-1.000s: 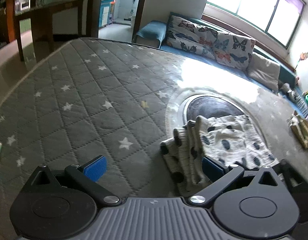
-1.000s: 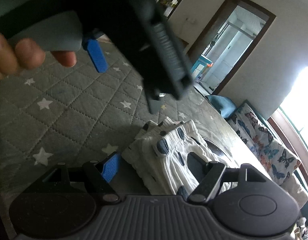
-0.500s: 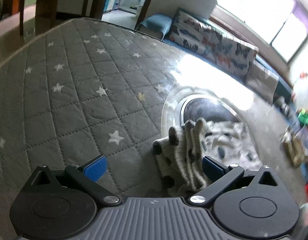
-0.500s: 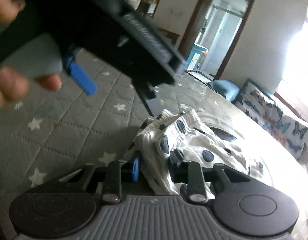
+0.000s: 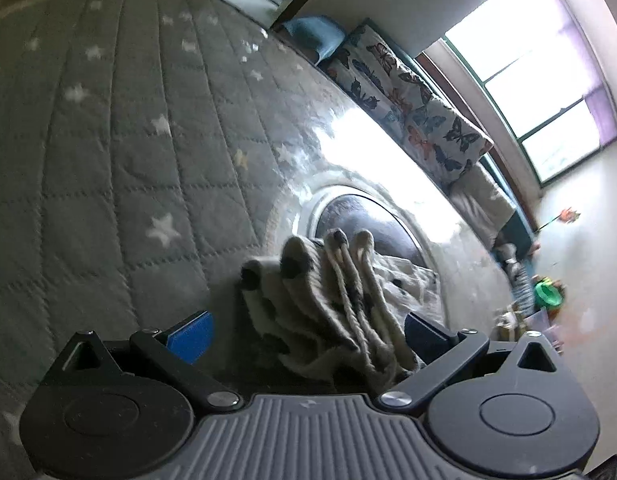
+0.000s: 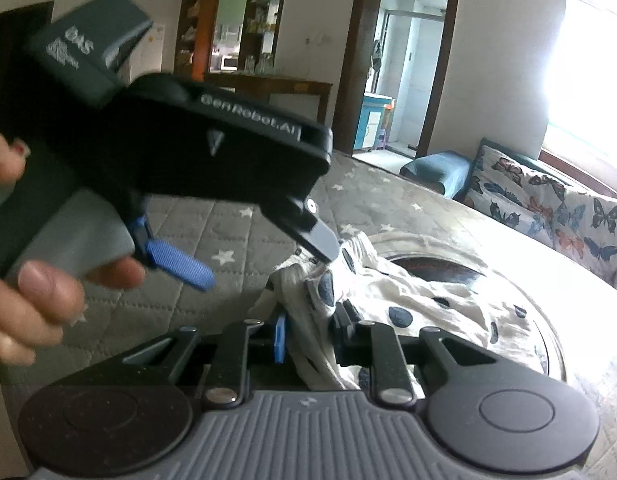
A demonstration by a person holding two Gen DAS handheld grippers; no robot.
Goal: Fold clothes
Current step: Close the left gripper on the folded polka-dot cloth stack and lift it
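White polka-dot garment (image 6: 408, 300) lies bunched on the grey star-quilted mat (image 5: 108, 160), partly over its round black disc (image 5: 372, 224). Right gripper (image 6: 308, 336) pinches a bunched edge; left gripper (image 5: 308, 326) spread wide around the folds. Soft, light, floppy: best gripped at hems or corners.

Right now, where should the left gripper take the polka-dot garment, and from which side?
Take the gathered waistband end of the polka-dot garment, coming in low along the quilted mat. Its ridges bunch upright between the open fingers of the left gripper, a thick edge to pinch. The right gripper is shut on the same bunched end, so grip beside it.
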